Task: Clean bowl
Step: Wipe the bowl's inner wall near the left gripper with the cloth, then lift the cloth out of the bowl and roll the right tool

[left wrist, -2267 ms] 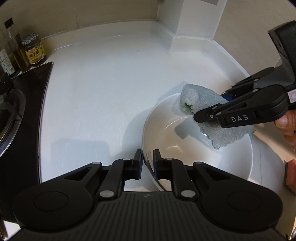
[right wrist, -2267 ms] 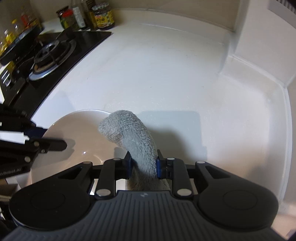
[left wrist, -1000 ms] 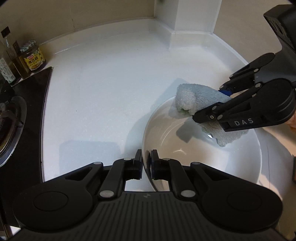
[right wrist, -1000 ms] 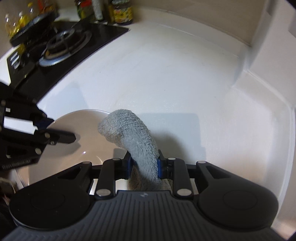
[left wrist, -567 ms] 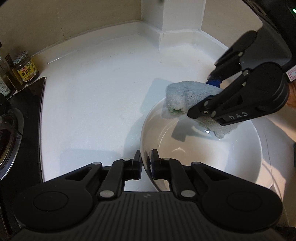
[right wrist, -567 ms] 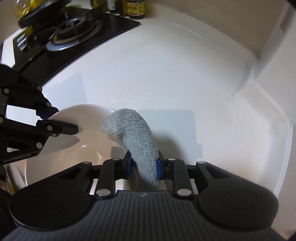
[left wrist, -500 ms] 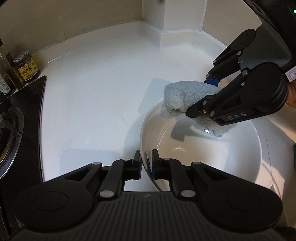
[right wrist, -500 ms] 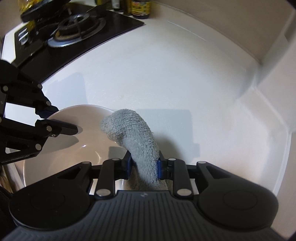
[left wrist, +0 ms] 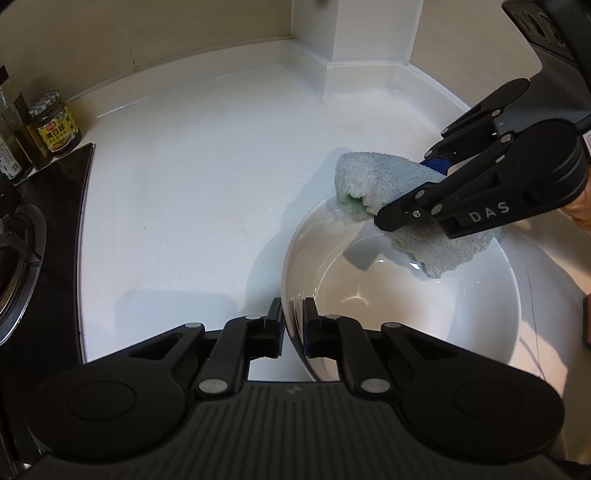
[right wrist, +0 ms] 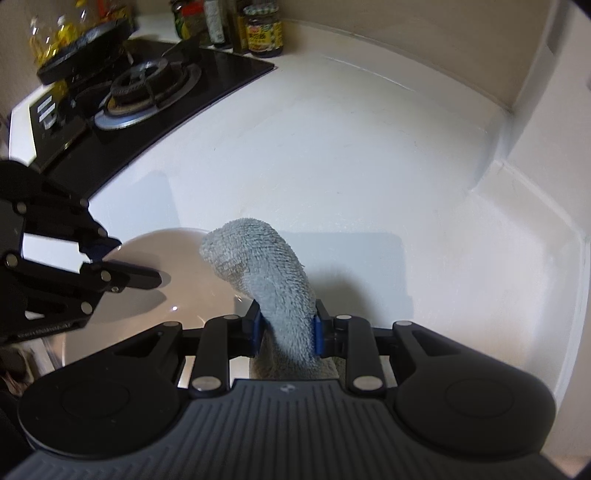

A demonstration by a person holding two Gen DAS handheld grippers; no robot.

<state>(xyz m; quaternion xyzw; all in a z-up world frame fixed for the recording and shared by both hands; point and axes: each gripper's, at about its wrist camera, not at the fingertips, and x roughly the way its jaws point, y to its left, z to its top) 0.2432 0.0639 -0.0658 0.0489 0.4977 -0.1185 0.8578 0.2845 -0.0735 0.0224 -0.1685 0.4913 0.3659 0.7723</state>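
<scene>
White countertop (left wrist: 207, 206) – corner wall, black stove (right wrist: 147, 85), jars (right wrist: 264, 35), bowl (left wrist: 480, 317)

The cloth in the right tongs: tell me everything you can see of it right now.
The cloth is a grey, fluffy terry rag, rolled into a thick bundle with pale green showing at its open end. The right tongs are shut on its middle. Its front end arches past the far rim of the white bowl; the ragged tail hangs inside the bowl against the wall.
</scene>
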